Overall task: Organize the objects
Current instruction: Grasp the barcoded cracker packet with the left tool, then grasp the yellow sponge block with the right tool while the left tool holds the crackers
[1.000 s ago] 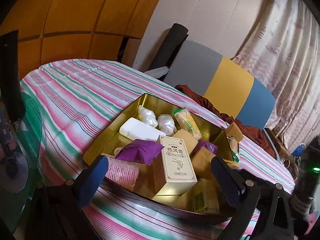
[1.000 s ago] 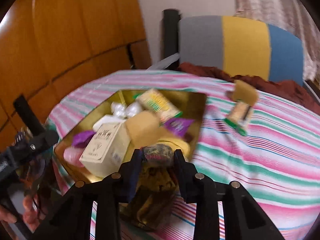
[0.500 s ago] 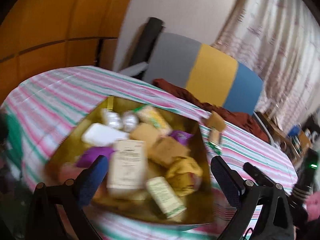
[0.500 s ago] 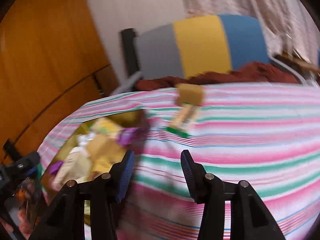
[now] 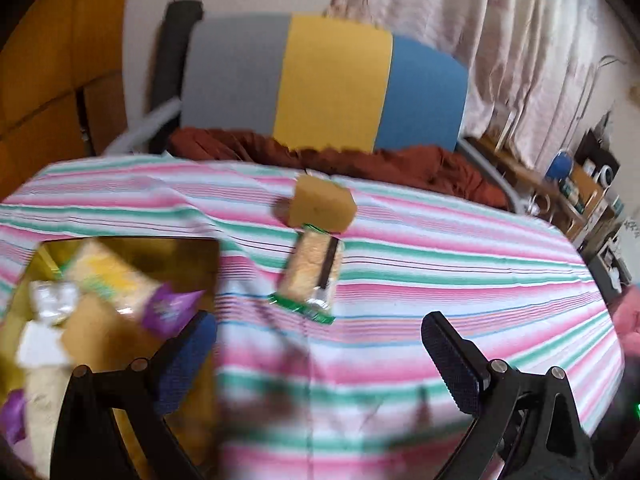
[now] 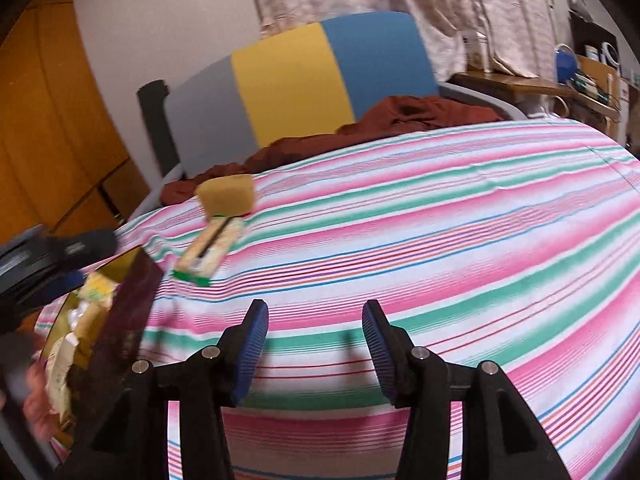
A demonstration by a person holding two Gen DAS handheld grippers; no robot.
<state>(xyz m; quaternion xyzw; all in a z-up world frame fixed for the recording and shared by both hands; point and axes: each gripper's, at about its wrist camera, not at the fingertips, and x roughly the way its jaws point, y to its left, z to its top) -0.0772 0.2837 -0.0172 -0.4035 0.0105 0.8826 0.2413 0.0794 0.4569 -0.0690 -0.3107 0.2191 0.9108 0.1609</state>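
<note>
A gold tray (image 5: pixel 208 256) full of packets and boxes sits on the striped tablecloth at the left; it also shows in the right wrist view (image 6: pixel 132 280). Two things lie outside it on the cloth: a yellow sponge block (image 5: pixel 322 206) (image 6: pixel 228 196) and, just in front of it, a green-edged snack packet (image 5: pixel 310 280) (image 6: pixel 206 252). My left gripper (image 5: pixel 316 356) is open and empty, with the packet ahead of its fingers. My right gripper (image 6: pixel 314 344) is open and empty over bare cloth, to the right of the packet.
The striped tablecloth (image 6: pixel 440 220) covers the table. A grey, yellow and blue chair back (image 5: pixel 328 84) with a brown cloth (image 5: pixel 360 160) stands behind the far edge. Cluttered shelves (image 5: pixel 580 188) stand at the right. The left gripper's body (image 6: pixel 48 264) shows at left.
My right gripper held a dark packet over the tray a second ago; it is now open and empty, swung right. My left gripper has also turned right, from the tray toward the loose packet and sponge.
</note>
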